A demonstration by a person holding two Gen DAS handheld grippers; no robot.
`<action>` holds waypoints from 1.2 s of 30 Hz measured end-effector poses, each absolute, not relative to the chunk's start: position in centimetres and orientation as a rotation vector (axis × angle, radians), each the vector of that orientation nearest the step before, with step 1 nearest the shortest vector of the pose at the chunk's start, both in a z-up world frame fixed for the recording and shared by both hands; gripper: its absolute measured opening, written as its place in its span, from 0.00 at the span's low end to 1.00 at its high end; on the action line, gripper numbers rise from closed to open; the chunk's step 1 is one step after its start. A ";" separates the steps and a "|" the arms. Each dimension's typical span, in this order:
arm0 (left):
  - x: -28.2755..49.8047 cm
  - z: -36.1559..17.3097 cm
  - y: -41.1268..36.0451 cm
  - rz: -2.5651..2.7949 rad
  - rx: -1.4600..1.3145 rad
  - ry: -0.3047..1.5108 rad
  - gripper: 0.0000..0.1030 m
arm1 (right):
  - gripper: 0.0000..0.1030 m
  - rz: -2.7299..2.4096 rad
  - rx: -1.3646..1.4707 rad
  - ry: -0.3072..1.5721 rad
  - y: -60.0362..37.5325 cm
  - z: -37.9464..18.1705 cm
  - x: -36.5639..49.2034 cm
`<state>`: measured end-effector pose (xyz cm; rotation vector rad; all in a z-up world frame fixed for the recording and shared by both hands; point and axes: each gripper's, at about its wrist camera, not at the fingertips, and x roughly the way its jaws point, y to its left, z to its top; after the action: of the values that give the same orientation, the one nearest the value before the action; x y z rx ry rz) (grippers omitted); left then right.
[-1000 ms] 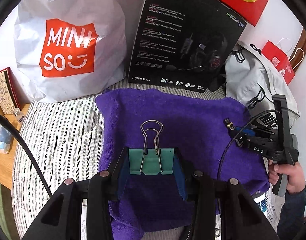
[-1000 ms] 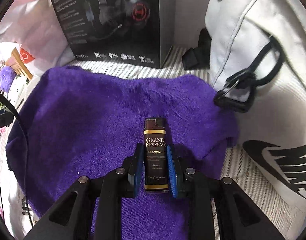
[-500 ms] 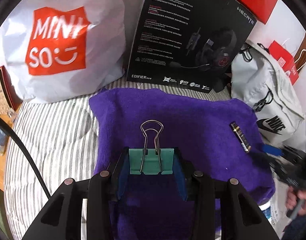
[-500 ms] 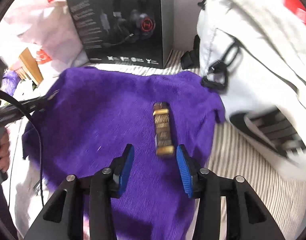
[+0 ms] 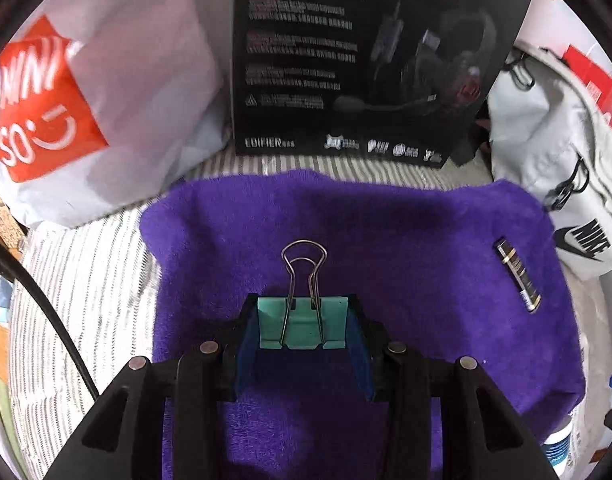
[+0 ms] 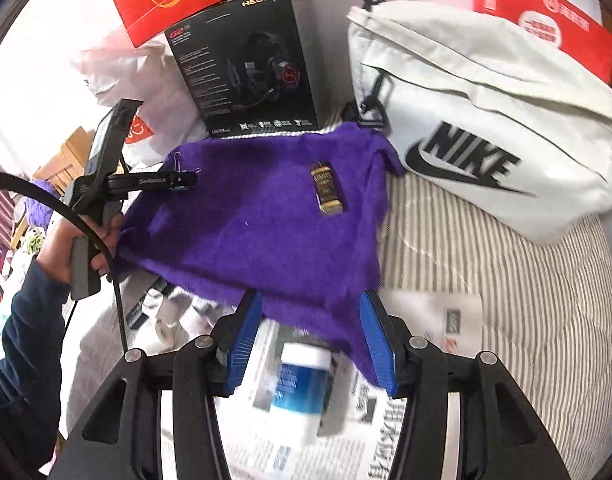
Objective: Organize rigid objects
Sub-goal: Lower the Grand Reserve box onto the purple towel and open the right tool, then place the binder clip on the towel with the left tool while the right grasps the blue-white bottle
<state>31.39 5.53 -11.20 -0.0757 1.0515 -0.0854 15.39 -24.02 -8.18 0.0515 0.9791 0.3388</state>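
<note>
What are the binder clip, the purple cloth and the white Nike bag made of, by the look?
Binder clip: painted teal sheet-metal body, matte; bare wire handles with a bright metallic shine.
Purple cloth: soft plush fabric, likely microfibre or terry; fuzzy nap, rumpled edges.
White Nike bag: smooth woven synthetic, probably nylon or polyester; soft creases, printed logo.
The left gripper is clamped on the clip.

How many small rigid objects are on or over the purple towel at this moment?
2. The binder clip is held between the left gripper fingers over the purple towel; the lighter lies free near its right side.
</note>
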 end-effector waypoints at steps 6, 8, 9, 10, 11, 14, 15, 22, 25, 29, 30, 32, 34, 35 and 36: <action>31.4 -11.6 4.5 -0.059 -0.009 1.046 0.38 | 0.50 0.323 0.030 1.002 -24.5 -9.1 14.1; 31.5 -11.8 4.0 -0.051 0.024 1.050 0.38 | 0.50 0.323 0.031 1.006 -24.7 -9.2 13.7; 31.5 -11.8 3.8 -0.048 0.042 1.051 0.38 | 0.50 0.322 0.030 1.005 -24.8 -9.2 13.5; 31.5 -11.8 3.7 -0.047 0.044 1.055 0.39 | 0.50 0.319 0.027 1.002 -24.9 -9.1 13.3; 31.6 -11.9 3.6 -0.048 0.040 1.059 0.41 | 0.50 0.314 0.024 0.999 -25.0 -9.1 13.1; 31.3 -12.1 3.5 -0.060 0.037 1.064 0.45 | 0.50 0.298 0.018 0.997 -25.4 -9.0 12.4; 30.9 -12.1 3.4 -0.058 0.045 1.065 0.48 | 0.50 0.294 0.019 0.997 -25.5 -9.0 12.3; 27.5 -11.9 4.4 -0.011 0.005 1.086 0.49 | 0.50 0.296 0.046 1.022 -25.5 -9.9 10.8; 24.9 -10.8 4.7 -0.014 -0.023 1.057 0.49 | 0.50 0.310 0.087 1.037 -25.1 -10.9 10.6; 20.8 -8.9 5.5 -0.035 -0.022 1.021 0.49 | 0.50 0.310 0.123 1.072 -24.3 -12.7 11.2; 19.8 -8.6 5.7 -0.049 -0.027 1.017 0.49 | 0.50 0.303 0.124 1.074 -24.1 -13.0 11.4; 18.2 -8.3 6.0 -0.067 -0.043 1.013 0.49 | 0.50 0.291 0.121 1.073 -23.7 -13.4 11.7; 16.9 -8.4 6.1 -0.081 -0.053 1.014 0.49 | 0.50 0.289 0.113 1.084 -23.1 -14.0 12.3; 16.1 -8.5 6.2 -0.091 -0.056 1.017 0.49 | 0.50 0.282 0.106 1.089 -22.8 -14.4 12.5; 15.6 -8.7 6.2 -0.101 -0.055 1.021 0.49 | 0.50 0.273 0.100 1.093 -22.6 -14.8 12.8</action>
<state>15.64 6.22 -8.71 -0.0549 1.0212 -0.1006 12.75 -22.59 -14.77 0.0996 1.0929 0.2732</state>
